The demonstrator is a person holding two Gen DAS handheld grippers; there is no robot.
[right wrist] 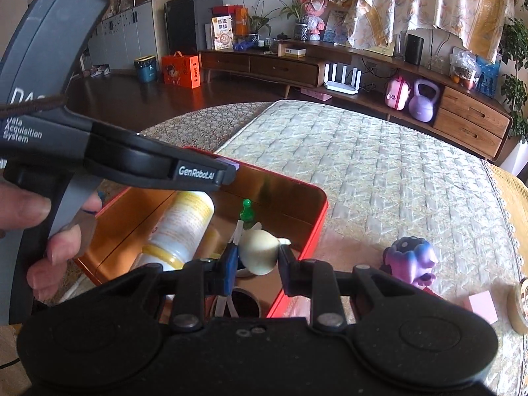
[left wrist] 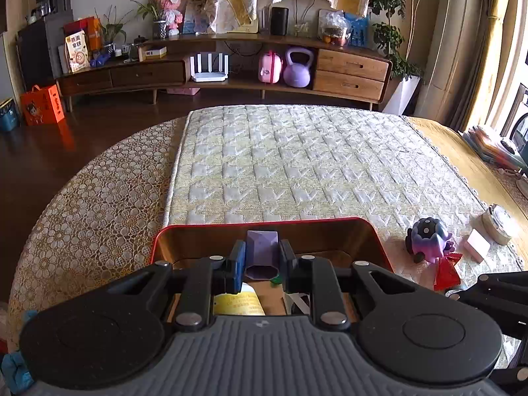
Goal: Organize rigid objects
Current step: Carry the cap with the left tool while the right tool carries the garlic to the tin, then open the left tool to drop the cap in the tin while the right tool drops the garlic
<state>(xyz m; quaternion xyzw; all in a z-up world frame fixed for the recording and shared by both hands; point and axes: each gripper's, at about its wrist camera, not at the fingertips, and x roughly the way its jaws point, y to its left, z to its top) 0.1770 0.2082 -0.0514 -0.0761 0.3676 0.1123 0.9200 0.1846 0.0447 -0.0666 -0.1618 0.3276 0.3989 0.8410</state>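
1. Left gripper: clamped on a pale purple faceted block, held over the red tin, not yet let go.
2. Right gripper: clamped on a cream bulb-shaped piece, also above the tin's open top.
3. Inside the tin: one yellow-and-white bottle lying down, one green pawn-like peg, some white strips. Part-filled; sorting looks well under way.
4. Left out on the quilted mat: one purple spotted toy, one pink block, one tape roll, something red beside the toy. Four pieces or so remain, by my count.
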